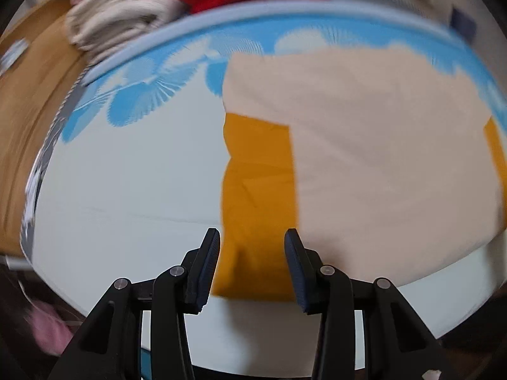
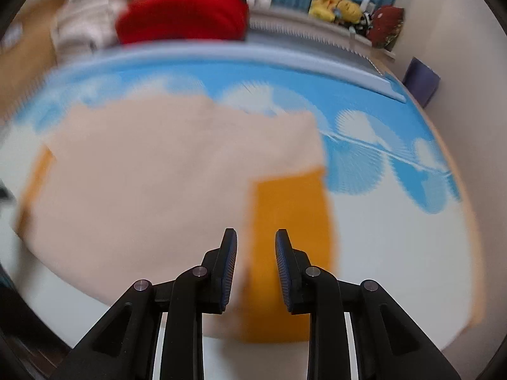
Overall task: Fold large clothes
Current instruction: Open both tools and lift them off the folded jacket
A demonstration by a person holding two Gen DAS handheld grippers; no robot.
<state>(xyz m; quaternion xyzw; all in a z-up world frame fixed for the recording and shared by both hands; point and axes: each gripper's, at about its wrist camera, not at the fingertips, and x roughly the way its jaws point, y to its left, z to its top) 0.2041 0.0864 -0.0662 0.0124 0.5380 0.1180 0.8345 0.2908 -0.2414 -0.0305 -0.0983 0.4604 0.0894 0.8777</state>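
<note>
Hovering with jaws apart and empty, left gripper (image 1: 252, 264) and right gripper (image 2: 256, 266) flank the flat beige-and-mustard cloth garment (image 1: 364, 158), likely ready for another fold.

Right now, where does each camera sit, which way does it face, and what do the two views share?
Left wrist: sits on the left tool, angled down over the garment's orange left panel; its own two black fingers show, apart.
Right wrist: sits on the right tool, angled down over the orange right panel; its fingers show, apart.
Shared: the beige garment on the blue-and-white sheet and the red pile beyond.
</note>
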